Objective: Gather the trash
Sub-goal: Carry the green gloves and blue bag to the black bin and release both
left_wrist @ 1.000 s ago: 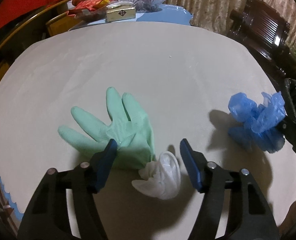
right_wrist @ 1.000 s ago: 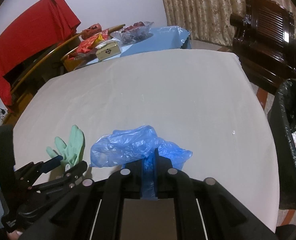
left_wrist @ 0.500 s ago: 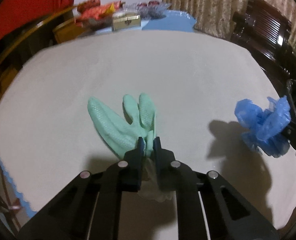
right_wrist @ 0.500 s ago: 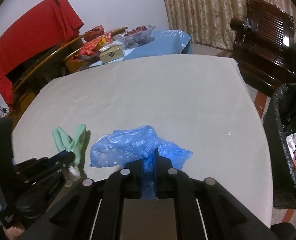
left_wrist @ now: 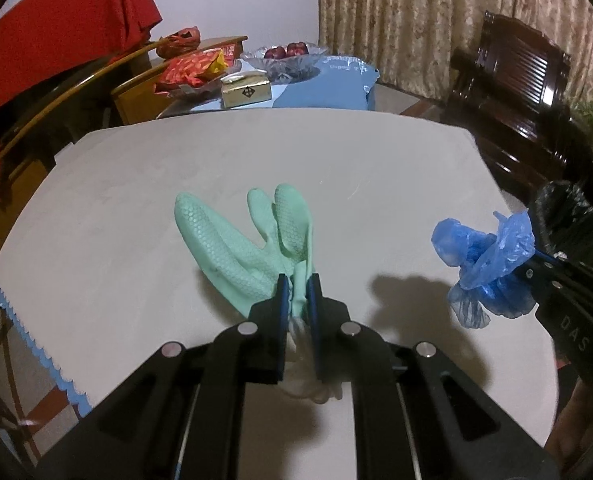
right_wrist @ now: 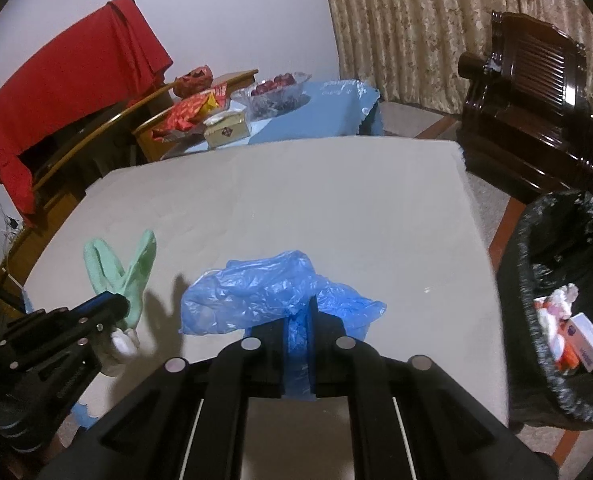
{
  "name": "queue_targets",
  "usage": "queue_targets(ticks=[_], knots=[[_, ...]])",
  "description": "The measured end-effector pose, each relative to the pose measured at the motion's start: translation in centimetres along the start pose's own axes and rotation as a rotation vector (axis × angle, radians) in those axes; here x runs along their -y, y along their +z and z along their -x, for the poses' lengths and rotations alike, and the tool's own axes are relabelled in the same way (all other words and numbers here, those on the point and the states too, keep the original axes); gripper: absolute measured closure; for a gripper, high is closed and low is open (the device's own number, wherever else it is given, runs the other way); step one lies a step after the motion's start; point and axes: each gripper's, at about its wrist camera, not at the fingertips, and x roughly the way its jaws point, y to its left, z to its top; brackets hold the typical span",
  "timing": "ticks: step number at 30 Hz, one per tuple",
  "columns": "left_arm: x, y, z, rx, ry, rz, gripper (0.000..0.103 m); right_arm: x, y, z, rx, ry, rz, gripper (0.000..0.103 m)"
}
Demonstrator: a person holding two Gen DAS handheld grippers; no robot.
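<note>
My left gripper (left_wrist: 296, 280) is shut on a mint green rubber glove (left_wrist: 248, 240) and holds it lifted above the grey table (left_wrist: 216, 152); a white crumpled bit (left_wrist: 316, 394) hangs below the jaws. The glove also shows in the right wrist view (right_wrist: 130, 276). My right gripper (right_wrist: 300, 308) is shut on a crumpled blue plastic bag (right_wrist: 272, 292), held above the table; the bag also shows at the right in the left wrist view (left_wrist: 484, 264). A black-lined trash bin (right_wrist: 568, 300) stands off the table's right edge.
A dark wooden chair (right_wrist: 532, 112) stands at the back right. A side table with a blue cloth (right_wrist: 316, 108) holds a fruit bowl, a tissue box and snack packets. Red cloth (right_wrist: 64, 92) drapes over furniture at the left.
My left gripper closed on the green glove and white scrap and lifted them off the table. My right gripper, still holding the blue bag, rose and moved toward the bin.
</note>
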Motion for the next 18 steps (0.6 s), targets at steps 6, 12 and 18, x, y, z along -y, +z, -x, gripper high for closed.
queue_targets(ticks=[6, 12, 18], knots=[[2.5, 0.7, 3.2, 0.022, -0.024, 0.005, 0.094, 1.9, 1.1, 3.3, 0.035, -0.012, -0.004, 0.096], [6.1, 1.3, 5.7, 0.045, -0.061, -0.010, 0.094, 5.0, 2.4, 6.9, 0.076, -0.038, -0.015, 0.096], [11.1, 1.8, 7.3, 0.056, -0.108, -0.044, 0.094, 8.3, 2.8, 9.9, 0.110, -0.086, -0.005, 0.096]])
